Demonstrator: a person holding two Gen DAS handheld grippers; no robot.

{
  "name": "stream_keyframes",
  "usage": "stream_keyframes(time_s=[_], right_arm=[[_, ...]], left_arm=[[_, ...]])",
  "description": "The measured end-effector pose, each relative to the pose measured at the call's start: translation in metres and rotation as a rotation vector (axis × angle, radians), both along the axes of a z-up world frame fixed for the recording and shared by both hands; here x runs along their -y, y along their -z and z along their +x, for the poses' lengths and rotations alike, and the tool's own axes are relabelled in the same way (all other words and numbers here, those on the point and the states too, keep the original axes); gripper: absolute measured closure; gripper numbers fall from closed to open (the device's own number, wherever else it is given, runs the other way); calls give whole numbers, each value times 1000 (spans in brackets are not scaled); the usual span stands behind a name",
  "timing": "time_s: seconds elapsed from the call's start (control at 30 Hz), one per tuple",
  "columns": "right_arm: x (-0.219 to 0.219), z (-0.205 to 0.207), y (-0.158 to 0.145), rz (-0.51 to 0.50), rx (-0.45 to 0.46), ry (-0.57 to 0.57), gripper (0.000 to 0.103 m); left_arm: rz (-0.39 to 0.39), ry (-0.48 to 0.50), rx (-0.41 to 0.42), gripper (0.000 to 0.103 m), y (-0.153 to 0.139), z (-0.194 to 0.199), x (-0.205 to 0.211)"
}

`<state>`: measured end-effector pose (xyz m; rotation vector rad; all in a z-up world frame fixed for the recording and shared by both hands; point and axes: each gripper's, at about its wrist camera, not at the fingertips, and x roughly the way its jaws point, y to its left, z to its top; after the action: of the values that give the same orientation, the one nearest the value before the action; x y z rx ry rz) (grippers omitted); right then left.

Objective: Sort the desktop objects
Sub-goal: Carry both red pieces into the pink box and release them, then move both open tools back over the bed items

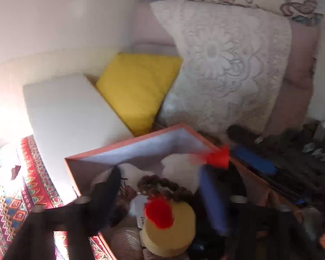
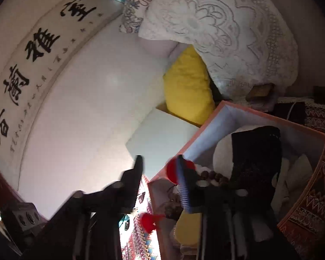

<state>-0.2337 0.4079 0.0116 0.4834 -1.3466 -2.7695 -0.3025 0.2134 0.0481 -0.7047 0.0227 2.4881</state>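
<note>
Pink box holding beads, yellow tape roll, both tongs spread wide, wall calligraphy

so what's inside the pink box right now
Inside the pink box: a brown bead string, a yellow round tin with a red tassel, black fabric. Whatever lies beneath them is covered.

Matt cardboard box – lace cushion, woven patterned cloth

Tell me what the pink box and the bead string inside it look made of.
Pink box: likely matte cardboard, going by its thin, straight walls and pale lining. Bead string: dark brown, rough round beads, possibly wood or seeds; motion blur leaves that open.
</note>
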Motion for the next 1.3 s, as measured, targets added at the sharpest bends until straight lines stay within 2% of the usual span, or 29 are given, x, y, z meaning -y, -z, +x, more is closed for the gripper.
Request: stream_keyframes(time_s=[0.03,0.17,0.37,0.57,0.7,0.83,0.93,1.03,1.1,1.2,1.23,1.27,1.3], right_arm=[[-2,2,1,-5,-8,6,27],[-8,11,-5,-23,-64,6,27],[14,8,-23,33,-75,-34,27],[69,-15,-38,139,-51,-150,27],[129,-46,-34,207,-37,-303,26],[203,-99,-3,233,40,-482,26],[264,-153,42,323,186,-544,25],[317,-204,95,490,336,-585,24],[347,-240,128,601,410,-626,23],[379,-288,171,674,462,-635,22],[386,-303,184,668,472,-634,21],[394,-317,196,670,472,-628,14],[401,-327,200,699,433,-599,6]], left_arm=[[11,-7,-4,24,3,0,2],[40,-51,11,20,10,-7,17],[69,-166,53,17,22,-13,59],[93,-298,77,15,36,-11,122],[92,-436,91,11,53,-12,181],[88,-606,147,10,85,-26,253],[52,-679,195,10,117,-48,300],[-45,-682,225,10,154,-79,333],[-80,-684,273,10,181,-102,355],[-88,-685,345,10,215,-140,378],[-94,-685,368,10,225,-152,385],[-93,-678,372,8,229,-163,387],[-87,-667,359,6,228,-172,387]])
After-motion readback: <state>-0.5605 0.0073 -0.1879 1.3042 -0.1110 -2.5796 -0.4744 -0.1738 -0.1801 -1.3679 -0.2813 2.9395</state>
